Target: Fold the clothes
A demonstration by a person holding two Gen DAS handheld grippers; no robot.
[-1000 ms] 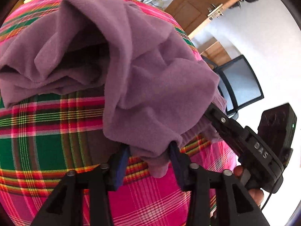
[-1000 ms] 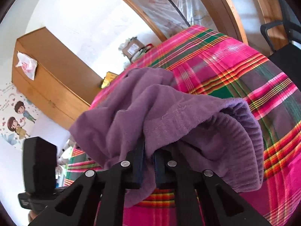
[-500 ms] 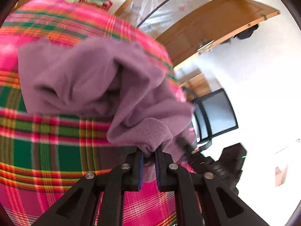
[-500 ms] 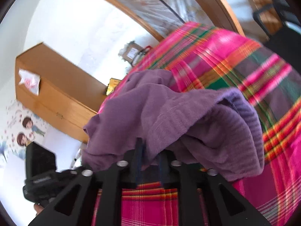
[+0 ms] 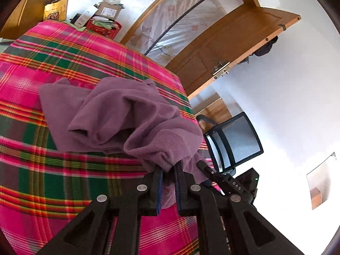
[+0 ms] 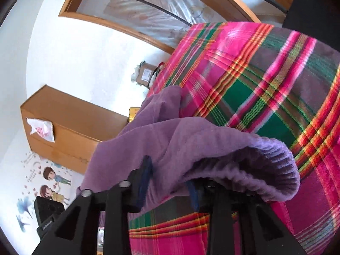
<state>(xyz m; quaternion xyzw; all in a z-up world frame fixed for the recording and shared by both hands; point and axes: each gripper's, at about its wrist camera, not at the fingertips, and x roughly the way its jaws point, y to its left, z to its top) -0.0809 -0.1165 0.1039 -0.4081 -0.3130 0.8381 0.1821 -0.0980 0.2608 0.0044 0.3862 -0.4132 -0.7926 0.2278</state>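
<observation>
Purple fleece is bunching between the pads of your left gripper [image 5: 169,175], which is pinching a fold of the soft purple garment [image 5: 119,114] just ahead of its fingertips. Your right gripper [image 6: 170,177] is standing partly spread after closing in a little, the garment's ribbed hem draped over and between its fingers [image 6: 145,174]; whether the pads are pressing on it, you cannot tell. Beyond both tools the cloth is trailing down onto the pink, green and orange plaid bedcover [image 5: 63,53]. Farther off, past the left gripper, a black mesh office chair [image 5: 233,144] is standing near a brown wooden door [image 5: 233,42].
</observation>
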